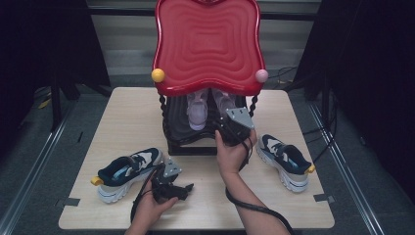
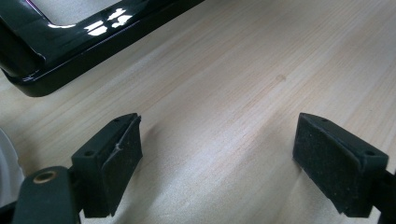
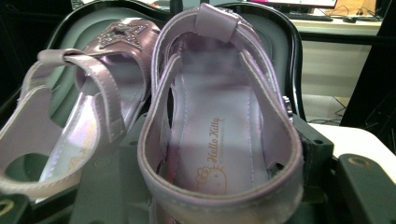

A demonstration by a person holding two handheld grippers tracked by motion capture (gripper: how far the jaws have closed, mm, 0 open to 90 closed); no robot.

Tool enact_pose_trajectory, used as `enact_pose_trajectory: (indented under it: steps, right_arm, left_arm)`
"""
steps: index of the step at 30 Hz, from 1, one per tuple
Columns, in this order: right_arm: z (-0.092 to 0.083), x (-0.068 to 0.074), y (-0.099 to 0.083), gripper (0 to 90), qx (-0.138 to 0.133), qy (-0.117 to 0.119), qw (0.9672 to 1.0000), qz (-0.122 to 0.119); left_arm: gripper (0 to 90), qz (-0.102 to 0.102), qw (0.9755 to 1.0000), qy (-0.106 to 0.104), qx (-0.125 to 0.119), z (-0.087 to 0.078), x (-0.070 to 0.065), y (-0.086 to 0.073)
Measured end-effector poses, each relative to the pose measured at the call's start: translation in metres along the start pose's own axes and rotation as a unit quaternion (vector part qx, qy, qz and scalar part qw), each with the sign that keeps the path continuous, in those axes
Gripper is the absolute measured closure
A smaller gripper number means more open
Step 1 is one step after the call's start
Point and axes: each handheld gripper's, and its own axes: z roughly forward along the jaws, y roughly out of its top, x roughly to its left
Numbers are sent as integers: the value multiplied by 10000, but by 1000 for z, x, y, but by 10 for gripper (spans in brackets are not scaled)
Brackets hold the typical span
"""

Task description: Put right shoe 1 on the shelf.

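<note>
Two lilac sandals stand on the black lower shelf (image 1: 176, 132) of a small rack, under its red wavy top (image 1: 208, 44). The right-hand sandal (image 3: 219, 140) has its heel between the jaws of my right gripper (image 3: 210, 186), which is shut on it at the shelf's front (image 1: 226, 128). The other sandal (image 3: 84, 107) lies beside it to the left, untouched. My left gripper (image 2: 219, 163) rests low over the bare wooden table (image 2: 233, 93), open with nothing between its pads (image 2: 116, 154). In the high view the left gripper (image 1: 182, 188) sits just right of the left sneaker (image 1: 128, 172).
A second blue and white sneaker (image 1: 285, 160) lies on the table at the right, near the right forearm. The rack's glossy black base (image 2: 93, 42) is just ahead of the left gripper. A yellow knob (image 1: 158, 75) and a pink knob (image 1: 262, 75) stick out from the red top's front corners.
</note>
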Motion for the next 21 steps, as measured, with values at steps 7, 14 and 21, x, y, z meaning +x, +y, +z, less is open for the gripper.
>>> enact_pose_trajectory:
  steps: [7, 14, 21]
  right_arm:
    - [10, 2, 2, 372, 55, -7, 9999, 100]
    - [18, 4, 2, 372, 58, -73, 9998, 203]
    - [24, 4, 1, 372, 66, -119, 9996, 228]
  left_arm:
    - [151, 10, 10000, -12, -19, 0, 0, 0]
    - [151, 18, 10000, -12, -19, 0, 0, 0]
    - [151, 18, 10000, -17, -18, 0, 0, 0]
